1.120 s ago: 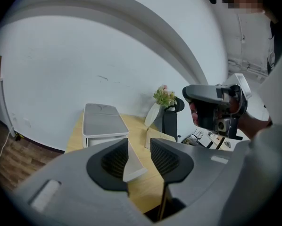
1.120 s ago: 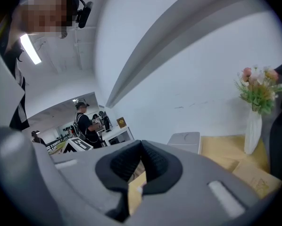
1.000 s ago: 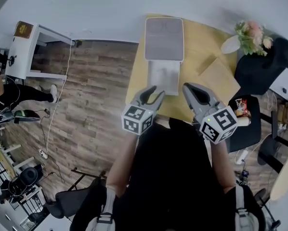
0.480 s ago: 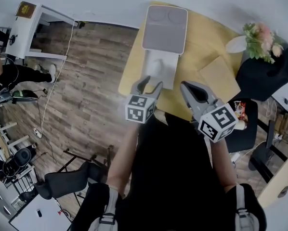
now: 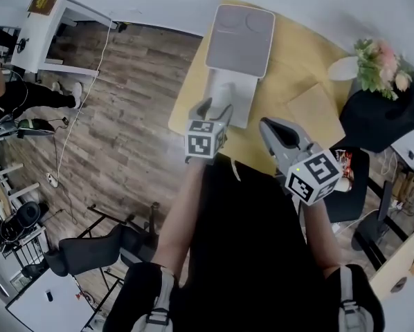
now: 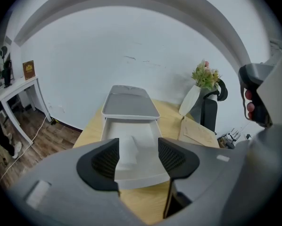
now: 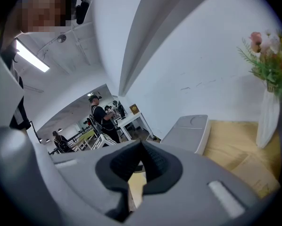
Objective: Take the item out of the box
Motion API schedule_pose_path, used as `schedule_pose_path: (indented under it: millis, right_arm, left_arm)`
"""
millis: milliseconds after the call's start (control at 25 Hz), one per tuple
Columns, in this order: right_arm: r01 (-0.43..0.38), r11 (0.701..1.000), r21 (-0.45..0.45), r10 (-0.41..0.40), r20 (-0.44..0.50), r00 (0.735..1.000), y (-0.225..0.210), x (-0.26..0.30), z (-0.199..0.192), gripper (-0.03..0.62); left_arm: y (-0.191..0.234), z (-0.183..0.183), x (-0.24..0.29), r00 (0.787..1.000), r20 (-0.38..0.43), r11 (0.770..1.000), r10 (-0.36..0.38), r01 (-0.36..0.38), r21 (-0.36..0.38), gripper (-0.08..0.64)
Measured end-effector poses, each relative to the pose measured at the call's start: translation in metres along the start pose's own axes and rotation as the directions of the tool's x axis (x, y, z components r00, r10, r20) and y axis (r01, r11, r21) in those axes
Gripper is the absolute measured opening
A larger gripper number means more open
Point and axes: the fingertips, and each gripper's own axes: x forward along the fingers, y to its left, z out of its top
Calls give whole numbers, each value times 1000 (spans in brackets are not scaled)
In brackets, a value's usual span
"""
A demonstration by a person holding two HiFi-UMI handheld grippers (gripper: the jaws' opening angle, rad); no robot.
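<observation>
A white box [image 5: 228, 101] lies open on the yellow table [image 5: 283, 81], its grey lid [image 5: 239, 39] swung up at the far end. In the left gripper view a white block-shaped item [image 6: 128, 150] rests inside the box's tray [image 6: 145, 173]. My left gripper [image 5: 214, 108] hovers at the near end of the box. Its jaws are opening and stand wide, and the pads of the left gripper [image 6: 137, 150] touch nothing. My right gripper [image 5: 269, 125] hangs to the right of the box above the table's near edge. The right gripper [image 7: 141, 147] is shut, with nothing in it.
A white vase of flowers [image 5: 373, 57] and a flat brown package [image 5: 316, 113] sit on the table's right side. Black chairs [image 5: 380, 113] stand beyond that side. Wood floor, a white side table [image 5: 37, 37] and a person [image 5: 20, 109] are at the left.
My left gripper has moved forward toward the box's near end and its jaws have spread wider. The right gripper has hardly moved.
</observation>
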Motion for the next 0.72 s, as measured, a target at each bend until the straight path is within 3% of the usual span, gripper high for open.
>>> schedule_pose_path:
  millis: [520,720]
  right_arm:
    - [12,1000,20,-11,-16,1000,-21,3,1,3]
    - [26,999,32,-25,-31,999,-31,0,-4,3]
  left_arm:
    - [24,-27,52,981,-166,995,97,-102,-21,244]
    - [31,-35,65,960,-231,987,158,-155,30,244]
